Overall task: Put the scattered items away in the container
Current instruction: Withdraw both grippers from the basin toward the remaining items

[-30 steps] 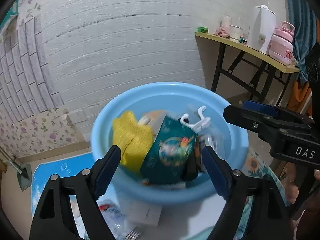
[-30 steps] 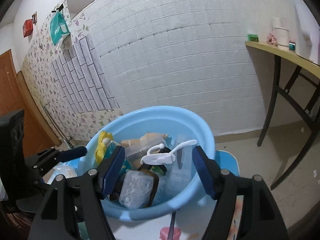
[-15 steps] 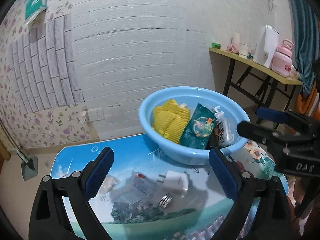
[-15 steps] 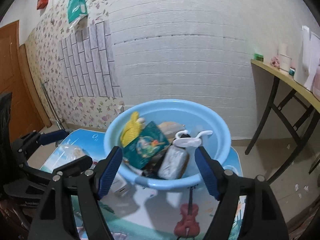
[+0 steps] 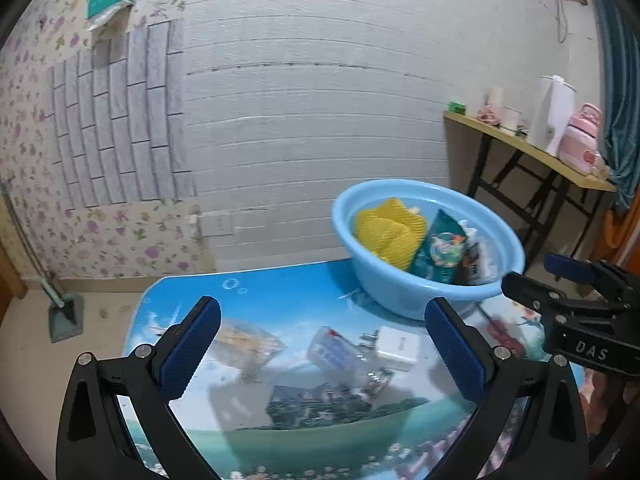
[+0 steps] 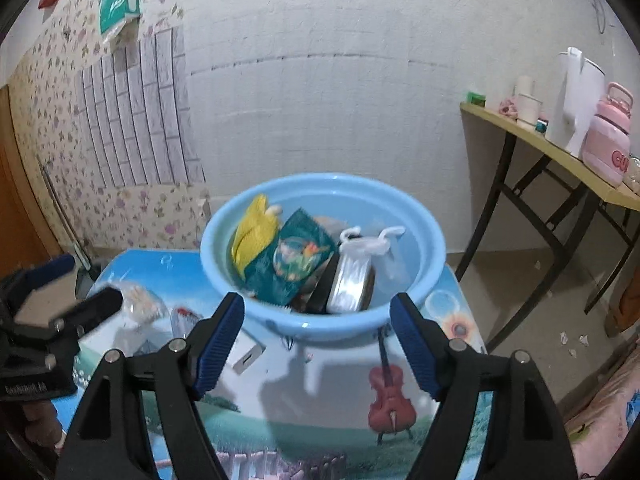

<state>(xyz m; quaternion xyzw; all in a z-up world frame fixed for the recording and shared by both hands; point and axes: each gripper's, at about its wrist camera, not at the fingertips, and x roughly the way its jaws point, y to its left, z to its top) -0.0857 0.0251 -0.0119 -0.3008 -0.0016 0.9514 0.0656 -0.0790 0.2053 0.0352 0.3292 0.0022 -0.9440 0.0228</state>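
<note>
A light blue basin (image 5: 404,300) (image 6: 320,326) stands at the back of the picture-printed table (image 5: 280,420) (image 6: 320,400). It holds a yellow cloth (image 5: 384,232) (image 6: 252,228), a teal snack packet (image 5: 438,252) (image 6: 296,264) and a silvery pack in a clear bag (image 6: 352,280). In front of it lie a white charger plug (image 5: 396,346) (image 6: 246,354), a clear labelled packet (image 5: 332,352) (image 6: 182,320) and a clear snack bag (image 5: 248,340) (image 6: 138,300). My left gripper (image 5: 322,307) (image 6: 92,280) hovers over these items, its jaws opening and empty. My right gripper (image 6: 318,300) (image 5: 530,272) is open and empty in front of the basin.
A wooden side table (image 6: 560,160) with a white kettle (image 6: 572,96) and a pink bottle (image 6: 608,140) stands at the right, against the white brick wall. A long-handled dustpan (image 5: 64,312) sits on the floor to the left. Small metal bits (image 5: 376,378) lie near the plug.
Both grippers have drawn back from the basin, so it looks smaller and the loose items on the table have come into view. The left jaws have spread wider.
</note>
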